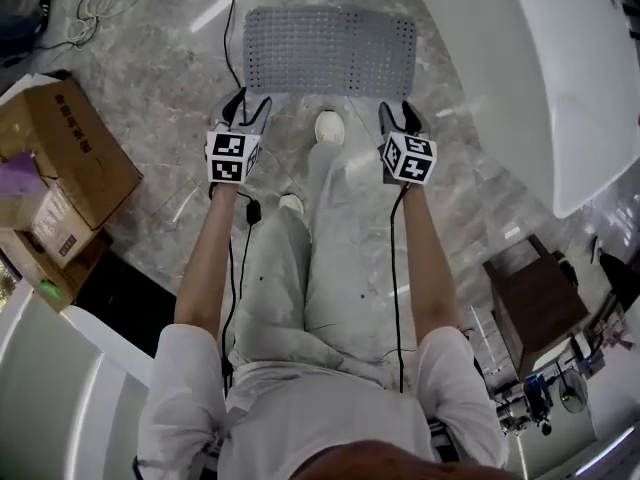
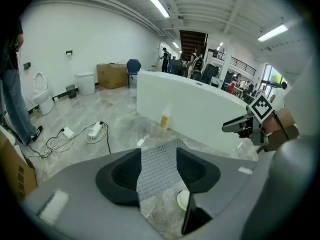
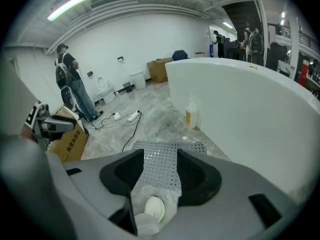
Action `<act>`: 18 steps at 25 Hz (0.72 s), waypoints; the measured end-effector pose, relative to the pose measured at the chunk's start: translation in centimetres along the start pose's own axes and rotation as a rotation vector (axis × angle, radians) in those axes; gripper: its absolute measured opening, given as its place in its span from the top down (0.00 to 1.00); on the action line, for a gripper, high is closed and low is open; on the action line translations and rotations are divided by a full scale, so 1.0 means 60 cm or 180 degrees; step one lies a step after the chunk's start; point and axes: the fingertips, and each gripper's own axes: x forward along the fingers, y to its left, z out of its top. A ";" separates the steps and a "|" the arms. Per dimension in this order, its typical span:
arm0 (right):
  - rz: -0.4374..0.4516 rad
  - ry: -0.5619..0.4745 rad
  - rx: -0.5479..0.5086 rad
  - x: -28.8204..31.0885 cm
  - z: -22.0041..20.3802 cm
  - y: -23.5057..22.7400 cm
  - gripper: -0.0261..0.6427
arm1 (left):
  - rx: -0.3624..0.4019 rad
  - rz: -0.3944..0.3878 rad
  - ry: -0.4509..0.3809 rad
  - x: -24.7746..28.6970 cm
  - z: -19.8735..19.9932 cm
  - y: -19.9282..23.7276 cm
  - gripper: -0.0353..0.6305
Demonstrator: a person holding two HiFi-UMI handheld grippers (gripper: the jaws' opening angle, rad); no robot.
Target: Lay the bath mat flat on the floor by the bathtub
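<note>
1. At the ends of the person's outstretched forearms, two tools point down toward the floor. The left hand-held gripper (image 1: 247,106) and the right hand-held gripper (image 1: 399,115) both have their jaws spread and pinch nothing. Each gripper view shows only mat and floor through the gap.
2. Just beyond their tips lies the grey, hole-dotted bath mat (image 1: 330,53). It is spread flat on the marble floor (image 1: 160,78), with its right end near the white bathtub (image 1: 520,78).
3. That is how the task wants the mat to lie. The scene fits either a mat just let go or one about to be taken by its near edge, and I cannot judge which.
4. Either way, doing it well means keeping both grippers level and matched. The near edge then stays straight, with no fold or lifted corner. The white shoe (image 1: 328,126) should stay off the mat.
5. From above, the jaw tips overlap the mat's near edge, so I cannot tell whether they touch it. The far corners are too small to check for curl, and the tub's far side is cut off.
6. Cardboard boxes (image 1: 70,158) sit well apart on the left.
</note>
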 end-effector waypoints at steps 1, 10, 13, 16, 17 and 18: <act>0.0007 -0.0019 0.0013 -0.034 0.024 0.009 0.64 | -0.0022 -0.0009 -0.0025 -0.027 0.030 -0.008 0.62; -0.0042 -0.0483 0.0099 -0.309 0.269 0.087 0.65 | -0.0138 0.0011 -0.0451 -0.263 0.305 -0.049 0.62; -0.0043 -0.0787 0.0026 -0.382 0.360 0.118 0.65 | -0.0098 -0.0019 -0.0662 -0.321 0.399 -0.062 0.62; -0.0003 -0.1113 -0.0053 -0.460 0.434 0.154 0.66 | 0.0060 -0.0093 -0.0837 -0.377 0.472 -0.095 0.62; 0.0001 -0.1216 -0.0074 -0.482 0.456 0.166 0.67 | 0.0121 -0.0118 -0.0894 -0.392 0.492 -0.103 0.62; 0.0016 -0.1310 -0.0086 -0.498 0.476 0.180 0.67 | 0.0159 -0.0131 -0.0957 -0.406 0.509 -0.105 0.62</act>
